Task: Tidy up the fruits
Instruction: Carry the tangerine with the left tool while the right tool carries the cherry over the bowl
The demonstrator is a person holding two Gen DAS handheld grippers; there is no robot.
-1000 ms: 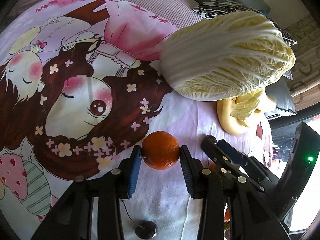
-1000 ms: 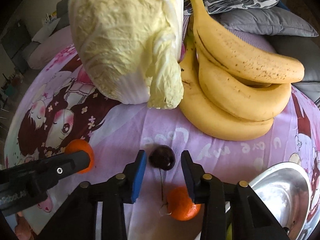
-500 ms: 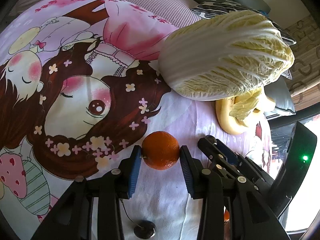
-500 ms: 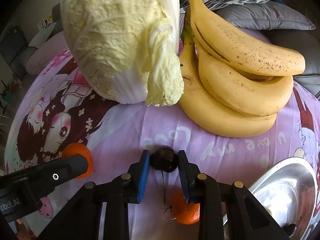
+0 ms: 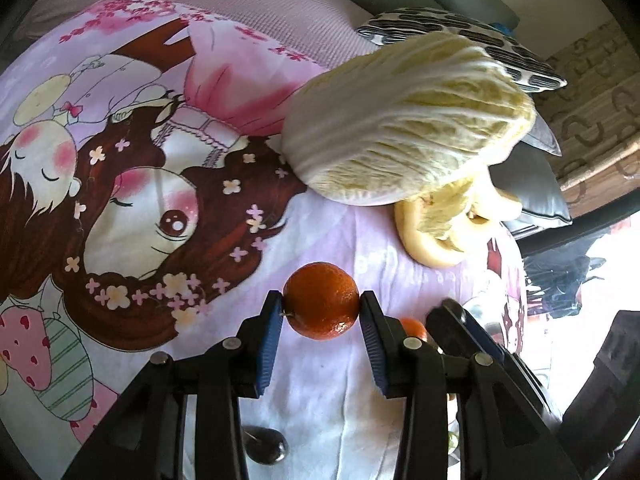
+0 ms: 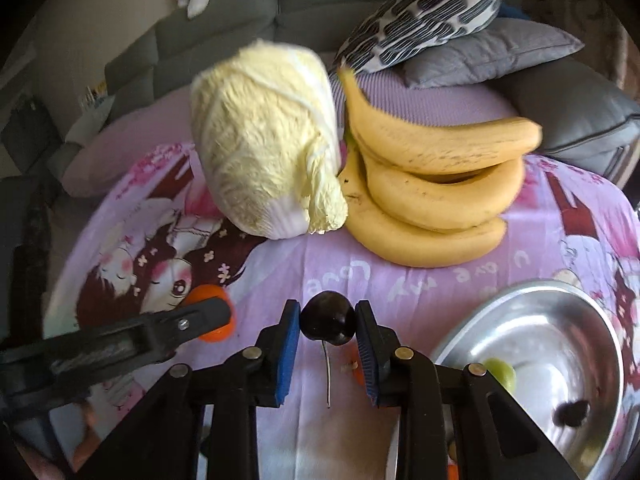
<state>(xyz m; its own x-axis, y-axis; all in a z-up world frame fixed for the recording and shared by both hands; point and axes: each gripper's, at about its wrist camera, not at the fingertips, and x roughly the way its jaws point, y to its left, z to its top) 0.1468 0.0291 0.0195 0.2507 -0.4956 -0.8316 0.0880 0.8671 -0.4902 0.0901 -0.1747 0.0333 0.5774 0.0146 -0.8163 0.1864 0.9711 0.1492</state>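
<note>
My left gripper (image 5: pixel 322 312) is shut on an orange tangerine (image 5: pixel 321 300) and holds it just above the pink cartoon cloth (image 5: pixel 140 200). My right gripper (image 6: pixel 328 320) is shut on a dark cherry (image 6: pixel 328 318) with its stem hanging down, lifted off the cloth. The left gripper and its tangerine (image 6: pixel 208 316) show at the left of the right wrist view. A steel bowl (image 6: pixel 560 320) at the lower right holds a green fruit (image 6: pixel 500 372) and a dark cherry (image 6: pixel 572 412). Another tangerine (image 5: pixel 414 328) lies behind the right finger.
A napa cabbage (image 6: pixel 268 152) and a bunch of bananas (image 6: pixel 432 184) lie at the far side of the cloth. Grey and patterned cushions (image 6: pixel 440 20) sit behind them. A second dark cherry (image 5: pixel 266 446) lies on the cloth under the left gripper.
The right gripper closed on the cherry and lifted it up and back; the scene looks farther away. The left gripper rose slightly with the tangerine.
</note>
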